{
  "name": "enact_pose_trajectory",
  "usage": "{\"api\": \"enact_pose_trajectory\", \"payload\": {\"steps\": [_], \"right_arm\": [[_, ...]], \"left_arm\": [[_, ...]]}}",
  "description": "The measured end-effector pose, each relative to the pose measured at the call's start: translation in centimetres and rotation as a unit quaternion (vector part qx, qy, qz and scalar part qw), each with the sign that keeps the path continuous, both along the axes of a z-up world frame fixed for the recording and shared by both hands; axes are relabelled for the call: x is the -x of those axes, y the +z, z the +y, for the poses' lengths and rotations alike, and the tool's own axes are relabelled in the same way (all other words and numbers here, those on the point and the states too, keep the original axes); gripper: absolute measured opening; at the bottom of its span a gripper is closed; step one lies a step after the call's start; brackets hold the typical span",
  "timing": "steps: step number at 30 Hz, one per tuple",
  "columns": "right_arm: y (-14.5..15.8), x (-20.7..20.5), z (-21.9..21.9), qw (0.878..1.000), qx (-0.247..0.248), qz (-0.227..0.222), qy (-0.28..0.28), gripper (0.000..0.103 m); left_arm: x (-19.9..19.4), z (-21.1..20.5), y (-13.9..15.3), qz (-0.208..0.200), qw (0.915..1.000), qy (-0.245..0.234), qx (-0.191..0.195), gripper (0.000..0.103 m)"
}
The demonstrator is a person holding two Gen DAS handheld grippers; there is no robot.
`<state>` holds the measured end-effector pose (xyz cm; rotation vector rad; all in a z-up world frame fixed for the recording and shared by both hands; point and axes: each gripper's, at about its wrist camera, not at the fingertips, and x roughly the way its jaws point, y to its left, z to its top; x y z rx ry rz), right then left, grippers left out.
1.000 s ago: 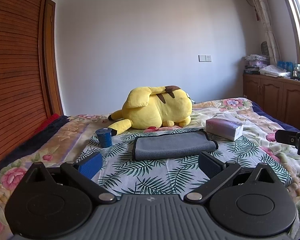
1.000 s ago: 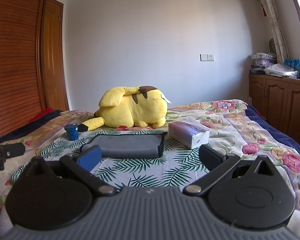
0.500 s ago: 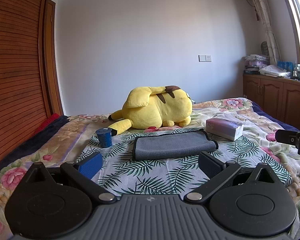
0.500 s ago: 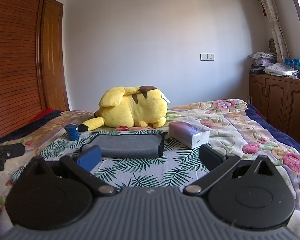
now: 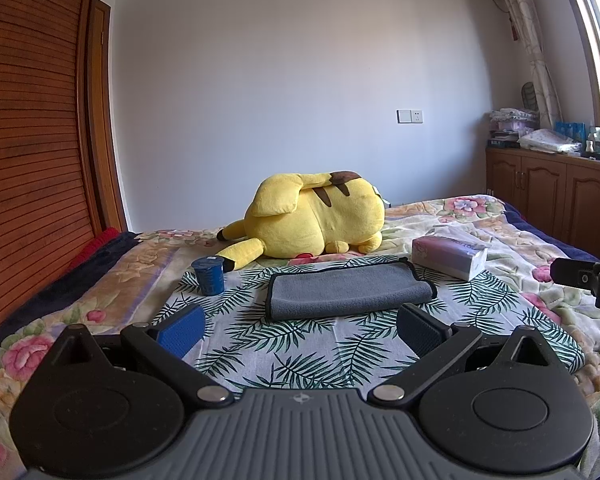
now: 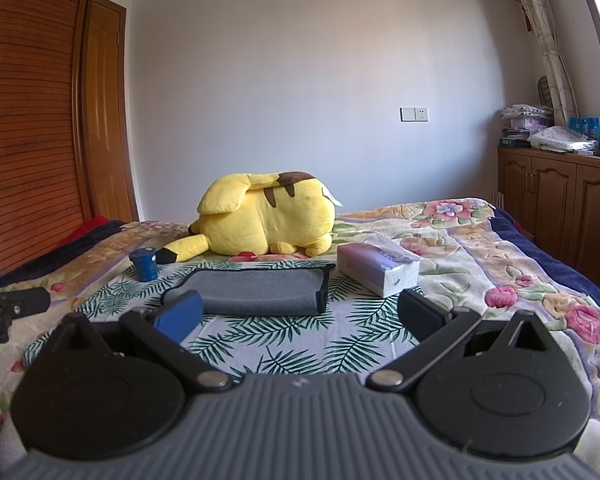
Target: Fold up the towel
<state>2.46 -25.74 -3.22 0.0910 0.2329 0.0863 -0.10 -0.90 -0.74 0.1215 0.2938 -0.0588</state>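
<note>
Grey towel [image 5: 346, 289]: folded into a flat oblong with dark edging, lying on the palm-leaf cloth [image 5: 300, 344] in the middle of the bed [image 5: 500, 232]; nothing grips it.
Towel, right view: same oblong [image 6: 256, 290], its rolled fold toward the camera, the dark-edged end to the right.
Left gripper [image 5: 300, 326]: jaws spread wide, empty, held low over the cloth just short of the towel's near edge; one blue pad [image 5: 180, 326], one dark.
Right gripper [image 6: 298, 314]: likewise wide apart and empty, its blue pad [image 6: 178, 316] overlapping the towel's left end in view; contact cannot be judged.
Other tool: the right gripper's black tip [image 5: 580, 276] shows at the right edge of the left view, and the left one's [image 6: 16, 306] at the left edge of the right view, both clear of the towel.
Cup [image 5: 209, 276]: small, blue, upright on the cloth, left of the towel and apart from it.
Tissue box [image 5: 448, 258]: pale lilac, just beside the towel's far right corner.
Plush [image 5: 312, 216]: yellow, lying on its side behind the towel, near the white wall [image 5: 300, 80].
Surroundings: wooden slatted doors [image 5: 28, 140] to the left, wooden cabinets [image 5: 548, 196] to the right.
</note>
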Motion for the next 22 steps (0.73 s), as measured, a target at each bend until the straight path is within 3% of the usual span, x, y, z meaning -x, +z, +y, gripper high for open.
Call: {"api": "enact_pose_trajectory", "payload": {"steps": [22], "right_arm": [[-0.04,-0.04,0.06,1.000,0.000,0.001,0.000,0.103]], "left_arm": [[-0.02,0.08,-0.01,-0.001,1.0000,0.001,0.000,0.103]]}}
